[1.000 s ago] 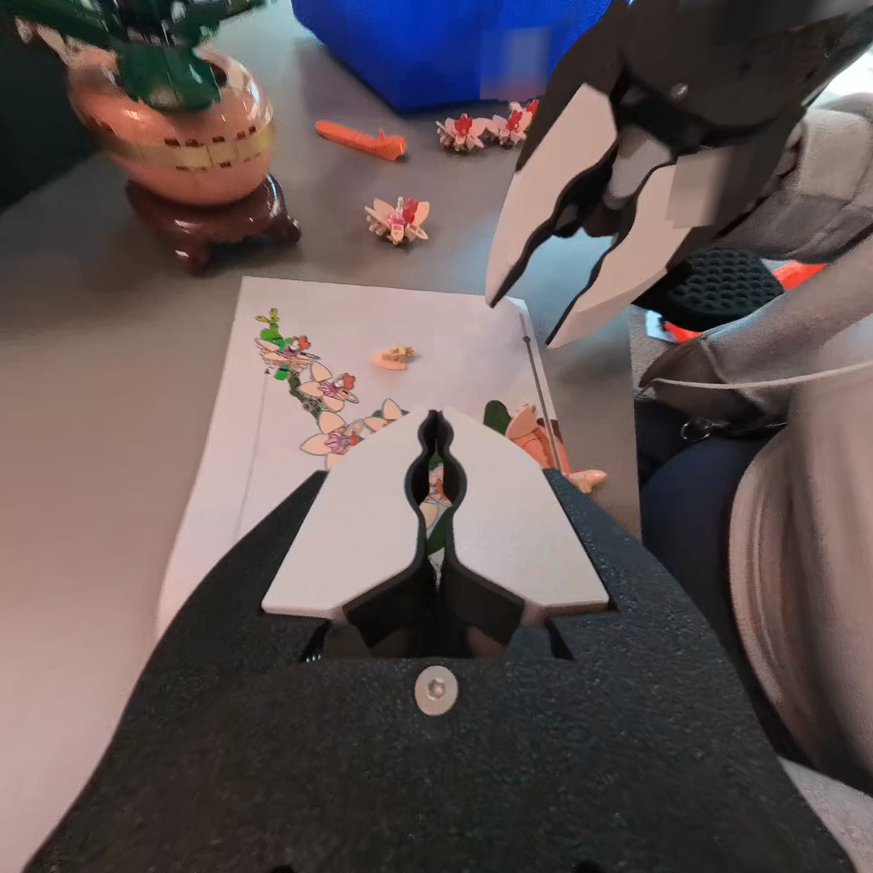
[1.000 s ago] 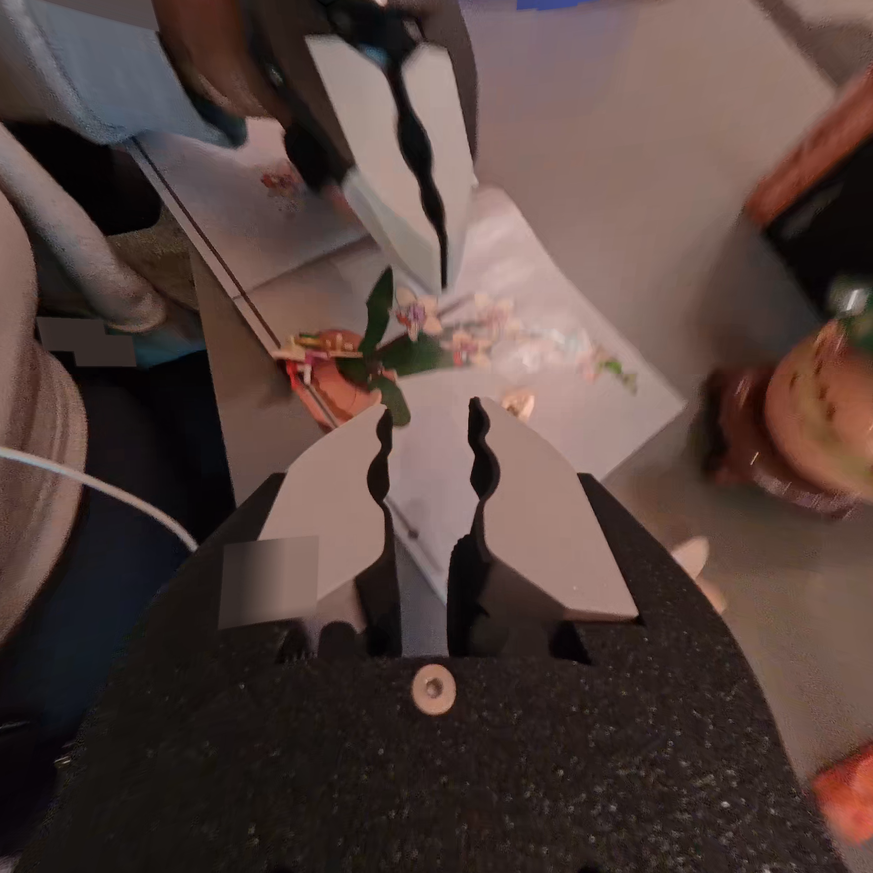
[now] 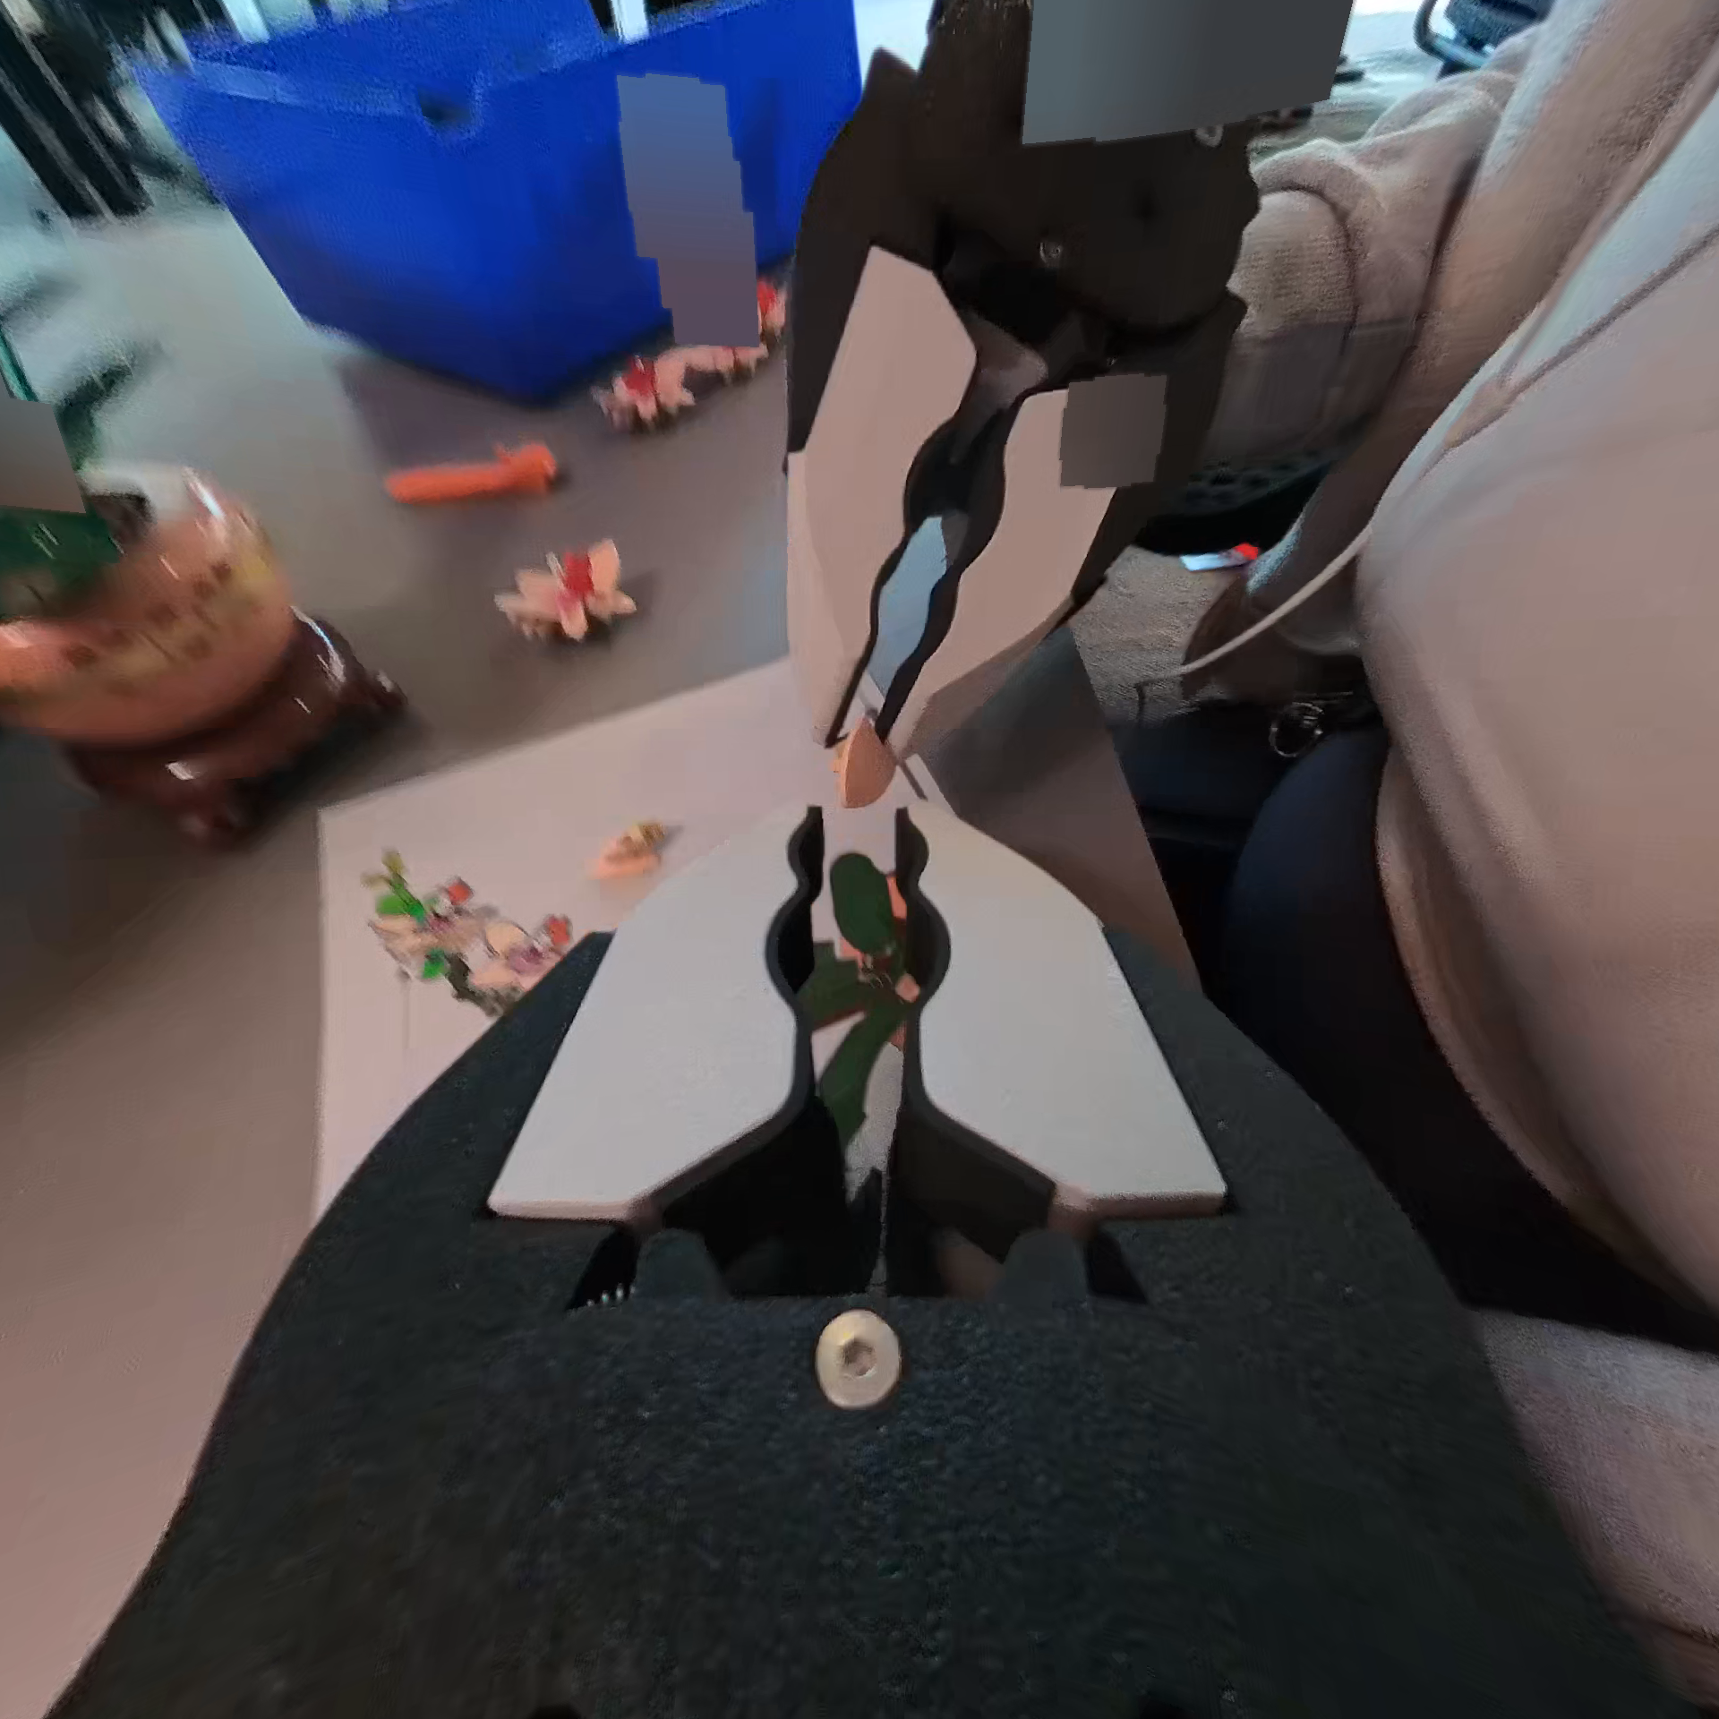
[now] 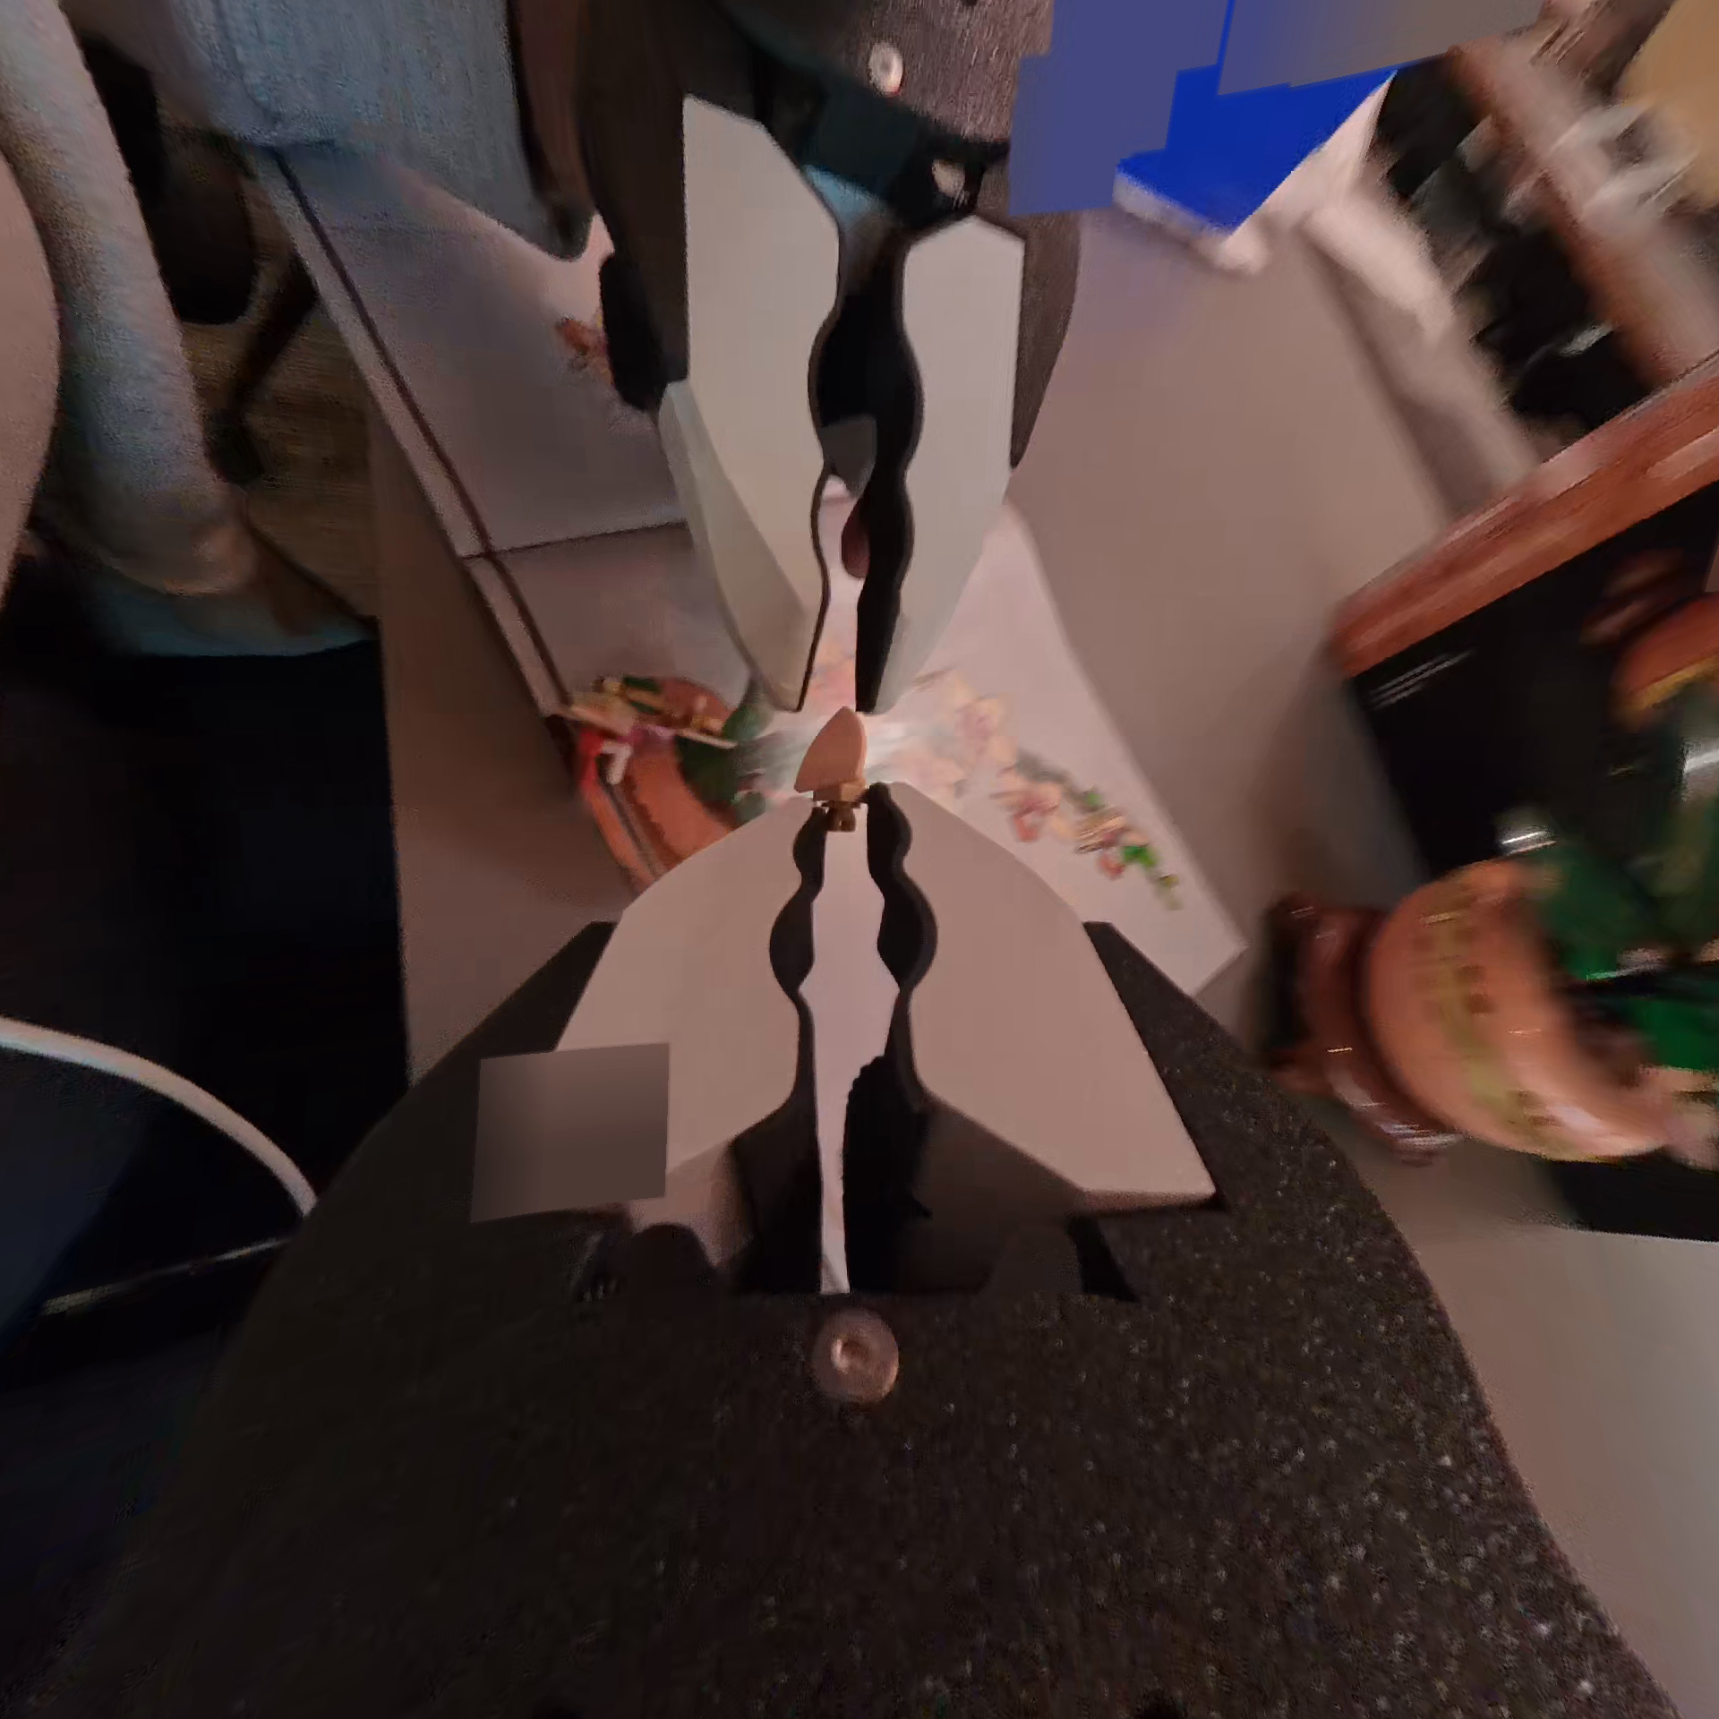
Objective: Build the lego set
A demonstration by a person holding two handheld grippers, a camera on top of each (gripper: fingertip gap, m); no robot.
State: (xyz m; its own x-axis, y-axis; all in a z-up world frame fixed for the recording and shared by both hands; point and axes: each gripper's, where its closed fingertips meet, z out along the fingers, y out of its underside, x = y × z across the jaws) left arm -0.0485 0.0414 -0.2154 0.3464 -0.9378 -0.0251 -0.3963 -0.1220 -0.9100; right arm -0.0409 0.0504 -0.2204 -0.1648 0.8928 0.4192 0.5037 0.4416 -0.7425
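On the grey table (image 3: 139, 1070), far left: round pink brick-built pot (image 3: 139, 623) on a dark stand. Near edge: white instruction booklet (image 3: 521, 837). Above the booklet: left gripper (image 3: 854, 817), jaws apart, holding nothing; right gripper (image 4: 845, 807) clenched on a small tan petal-shaped piece (image 4: 834, 755), tips facing.

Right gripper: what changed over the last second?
The right gripper, open and empty before, has closed its jaws on a small tan petal piece and holds it just ahead of the left gripper. The left gripper's jaws, shut earlier, have opened. The instruction booklet, flower pot model and loose flowers remain in place.
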